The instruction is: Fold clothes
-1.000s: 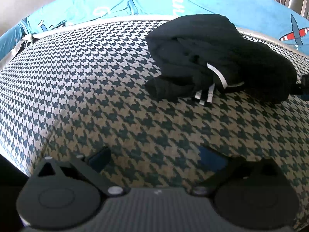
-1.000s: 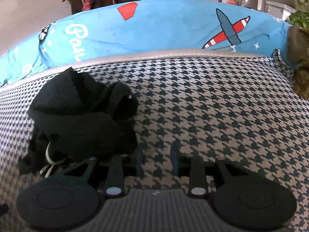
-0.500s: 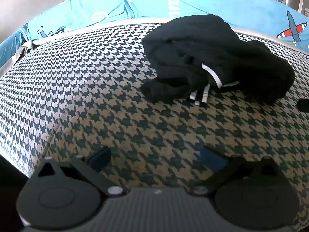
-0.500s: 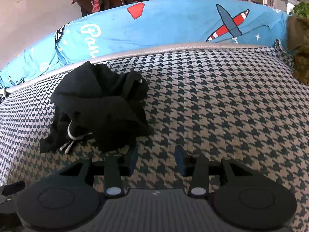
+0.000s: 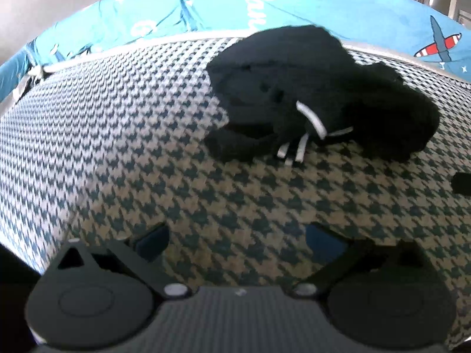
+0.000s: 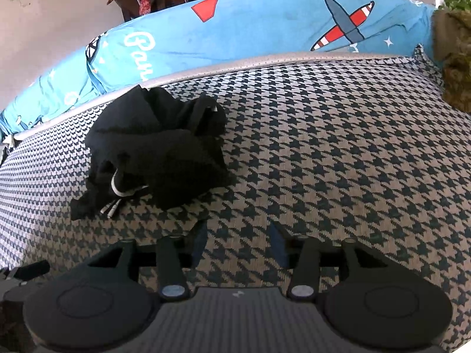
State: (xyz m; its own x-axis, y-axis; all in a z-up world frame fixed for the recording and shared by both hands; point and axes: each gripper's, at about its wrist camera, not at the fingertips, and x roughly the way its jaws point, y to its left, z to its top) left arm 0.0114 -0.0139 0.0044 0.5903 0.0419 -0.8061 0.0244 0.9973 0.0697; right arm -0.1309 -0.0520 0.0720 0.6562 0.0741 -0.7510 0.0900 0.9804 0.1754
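A: Where does the crumpled black fabric garment with white drawcords lie from the tongs?

B: Bunched in a heap on the houndstooth-patterned cushion, towards the blue printed bolster at the back. From the left tongs it sits ahead and to the right; from the right tongs ahead and to the left. So it lies between the two.

A: Which is nearer?

B: The right, I judge: the heap's near edge comes just beyond its left finger. Its long axis runs roughly across both views.

A: And the tongs themselves?

B: Both empty: the left spread wide, the right parted more narrowly.

A: Any difference between views?

B: The right wrist view shows a brown furry thing at the cushion's far right; the left shows the cushion's left edge.
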